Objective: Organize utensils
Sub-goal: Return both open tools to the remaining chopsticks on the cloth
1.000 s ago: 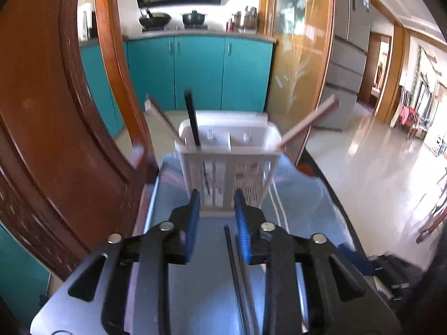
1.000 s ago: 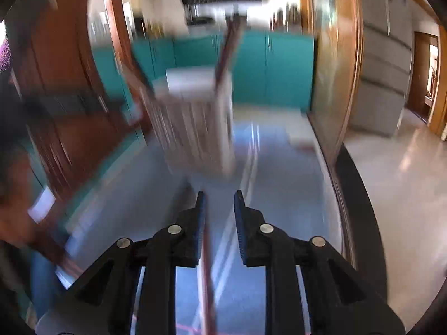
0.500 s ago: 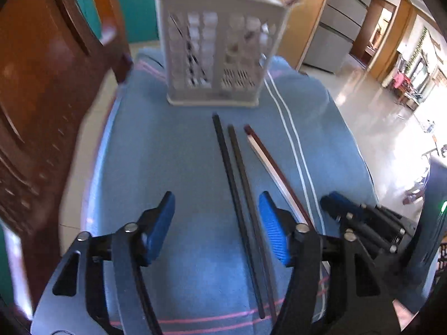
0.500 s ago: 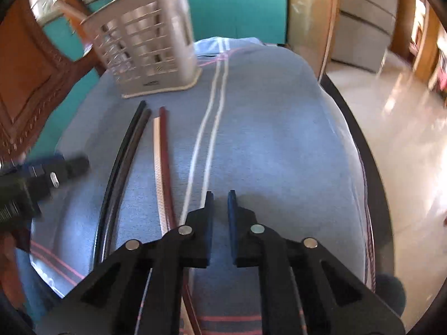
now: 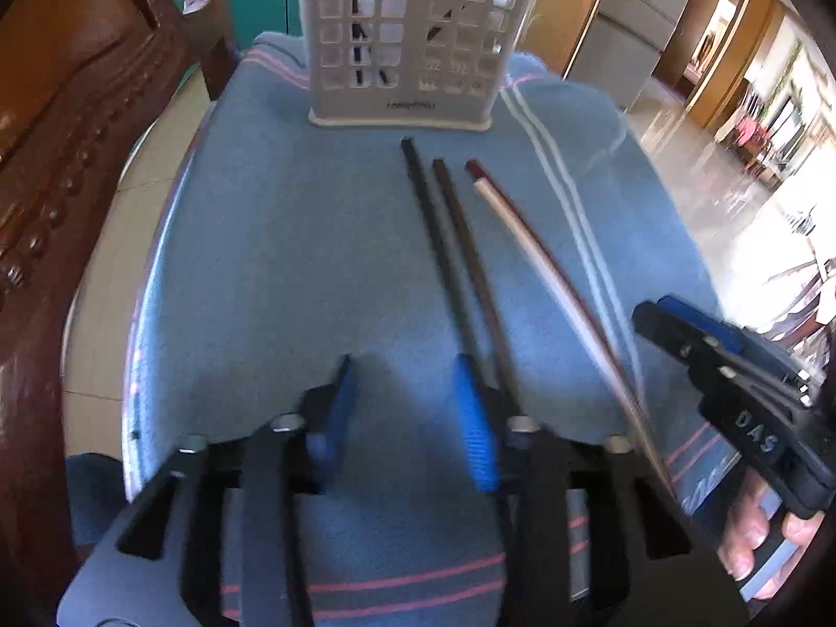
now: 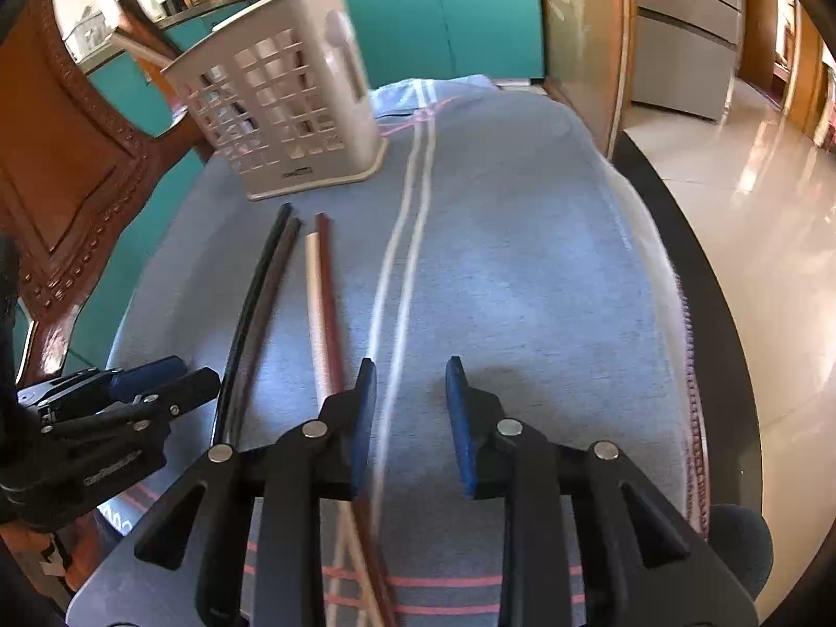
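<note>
The cloth (image 5: 292, 261) is blue-grey, with a pair of white stripes running far to near on the right and pink stripes across the near edge. The holder (image 5: 413, 31) is off-white plastic with a grid of square holes. Four chopsticks lie near it: a black one (image 5: 426, 209) on the left, a dark brown one (image 5: 462, 230), a cream one (image 5: 514, 230) and a dark red one (image 6: 328, 282) (rightmost). Gripper pads (image 5: 473, 428) are blue on black frames. The far cabinets (image 6: 470, 5) are teal.

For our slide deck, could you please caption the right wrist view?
Open right gripper above a blue towel, beside four loose chopsticks laid before a white utensil basket.
</note>
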Available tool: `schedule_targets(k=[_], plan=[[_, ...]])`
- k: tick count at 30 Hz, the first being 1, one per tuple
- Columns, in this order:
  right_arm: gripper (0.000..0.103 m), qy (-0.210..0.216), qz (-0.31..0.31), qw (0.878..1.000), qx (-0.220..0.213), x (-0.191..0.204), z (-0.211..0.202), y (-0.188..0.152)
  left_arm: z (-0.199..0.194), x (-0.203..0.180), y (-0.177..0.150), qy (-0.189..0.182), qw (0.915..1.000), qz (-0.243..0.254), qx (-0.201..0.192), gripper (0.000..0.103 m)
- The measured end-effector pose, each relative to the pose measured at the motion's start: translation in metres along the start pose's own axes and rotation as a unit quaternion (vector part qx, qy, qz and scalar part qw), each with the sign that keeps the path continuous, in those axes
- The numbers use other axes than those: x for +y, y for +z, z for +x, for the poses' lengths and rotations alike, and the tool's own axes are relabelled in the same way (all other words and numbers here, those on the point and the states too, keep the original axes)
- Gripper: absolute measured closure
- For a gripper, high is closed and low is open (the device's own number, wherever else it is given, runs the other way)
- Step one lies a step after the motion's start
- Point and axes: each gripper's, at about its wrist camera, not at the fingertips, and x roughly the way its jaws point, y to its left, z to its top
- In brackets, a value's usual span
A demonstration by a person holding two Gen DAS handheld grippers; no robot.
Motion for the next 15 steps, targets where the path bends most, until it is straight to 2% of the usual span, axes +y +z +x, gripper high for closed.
schedule_targets(k=[2, 5, 7, 8, 10, 13, 15], plan=[[0.067, -0.001, -0.019, 1.0, 0.006, 0.01, 0.003, -0.001, -0.003, -0.001, -0.004, 0.002, 0.9999, 0.011, 0.001, 0.072], [0.067, -0.012, -0.049, 0.998, 0.024, 0.024, 0.011, -0.006, -0.007, 0.0, -0.016, -0.002, 0.9999, 0.016, 0.0, 0.071], [0.068, -0.031, -0.069, 0.997, 0.02, 0.032, 0.013, -0.008, -0.01, 0.002, -0.023, -0.003, 0.9998, 0.021, -0.002, 0.071], [0.077, -0.038, -0.077, 0.996, 0.02, 0.035, 0.014, -0.009, -0.013, 0.003, -0.026, -0.003, 0.9997, 0.024, -0.004, 0.07], [0.09, -0.033, -0.066, 0.997, 0.022, 0.034, 0.013, -0.008, -0.017, 0.003, -0.034, -0.002, 0.9994, 0.033, -0.009, 0.069], [0.091, -0.03, -0.028, 0.999, 0.02, 0.024, 0.009, -0.008, -0.019, 0.002, -0.039, -0.001, 0.999, 0.043, -0.015, 0.064], [0.091, -0.02, 0.008, 1.0, -0.001, 0.015, -0.002, -0.006, -0.019, 0.002, -0.039, -0.007, 0.9988, 0.045, -0.017, 0.061]])
